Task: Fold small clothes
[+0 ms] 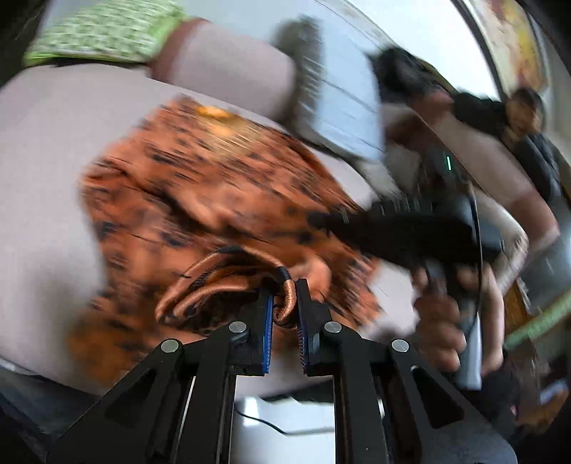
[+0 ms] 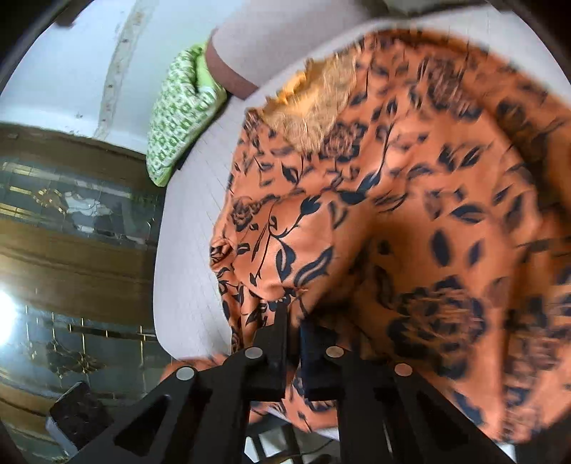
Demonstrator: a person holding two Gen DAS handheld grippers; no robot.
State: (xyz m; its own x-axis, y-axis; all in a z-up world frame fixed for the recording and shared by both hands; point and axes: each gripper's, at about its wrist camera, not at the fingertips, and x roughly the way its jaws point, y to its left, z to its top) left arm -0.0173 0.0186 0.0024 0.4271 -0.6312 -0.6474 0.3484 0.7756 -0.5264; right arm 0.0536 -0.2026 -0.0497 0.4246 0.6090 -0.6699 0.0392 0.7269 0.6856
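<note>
An orange garment with a dark floral print (image 1: 200, 200) lies on a pale sofa seat (image 1: 43, 171). My left gripper (image 1: 284, 296) is shut on a rolled hem of the garment. In the left wrist view the right gripper (image 1: 357, 228) reaches over the cloth from the right, blurred by motion. In the right wrist view the garment (image 2: 410, 200) fills most of the frame, with a golden-yellow patch near its far edge. My right gripper (image 2: 293, 321) is shut on a fold of the garment at its near edge.
A green and white patterned cushion (image 2: 178, 110) leans at the sofa's far end, also in the left wrist view (image 1: 103, 32). A glass-topped wooden table (image 2: 71, 221) stands left of the sofa. A seated person (image 1: 524, 121) is at the right.
</note>
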